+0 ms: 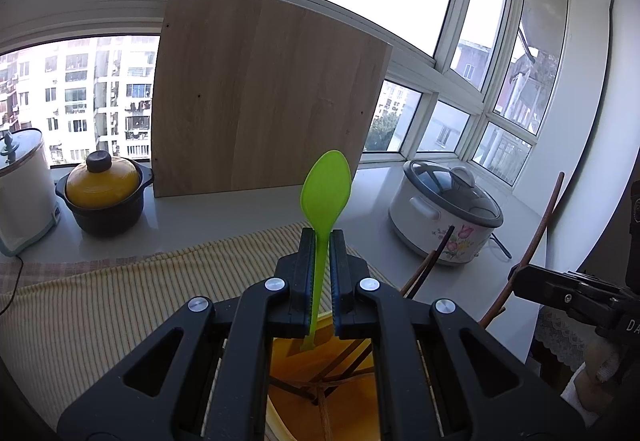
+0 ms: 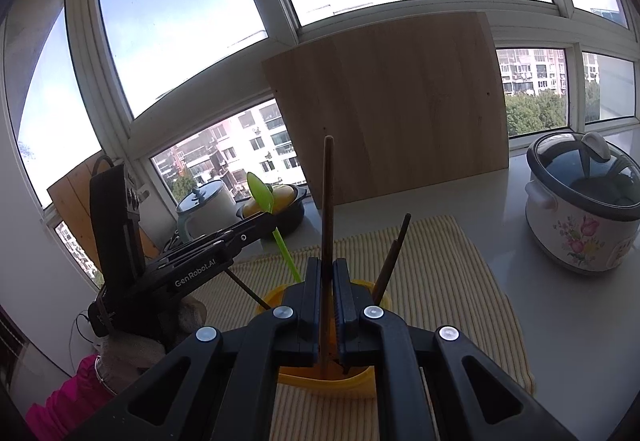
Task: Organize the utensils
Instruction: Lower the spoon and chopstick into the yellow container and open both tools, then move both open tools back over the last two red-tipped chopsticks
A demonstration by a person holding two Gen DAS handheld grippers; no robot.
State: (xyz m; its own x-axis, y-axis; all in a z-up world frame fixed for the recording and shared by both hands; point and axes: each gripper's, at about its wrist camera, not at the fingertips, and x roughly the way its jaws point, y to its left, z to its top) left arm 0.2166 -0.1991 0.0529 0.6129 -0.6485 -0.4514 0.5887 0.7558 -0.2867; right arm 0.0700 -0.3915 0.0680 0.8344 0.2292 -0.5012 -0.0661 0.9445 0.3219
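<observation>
The left gripper (image 1: 322, 237) has its jaws pressed together on the handle of a green plastic spoon (image 1: 326, 189), which stands nearly upright with its bowl above the fingertips and its handle end pointing down into the yellow utensil holder (image 1: 316, 361) right under the gripper. The right gripper (image 2: 328, 265) is likewise clamped tight, on a dark wooden chopstick (image 2: 328, 201) that rises straight above the fingers while its lower end sits inside the same holder, whose yellow rim (image 2: 332, 377) shows below the jaws. More dark chopsticks (image 2: 394, 257) lean out of the holder to the right of the held one, and another thin stick slants out to the left, so the mouth of the holder is crowded and both grippers stand close together over it; in the right wrist view the left gripper reaches in from the left, borne by a gloved hand (image 2: 132, 349) with a pink sleeve behind it. The holder stands on a striped yellow cloth (image 1: 120, 301) whose far edge lies short of the pale counter (image 1: 248, 209). Beyond that, a wooden board (image 1: 264, 97) leans upright against the window, closing off the far middle. A flowered rice cooker (image 1: 444, 213) sits at the far right, and a black pot with a yellow lid (image 1: 102, 193) and a white appliance (image 1: 22, 189) at the far left. The cloth to the left of the holder and the counter between cloth and board lie open.
</observation>
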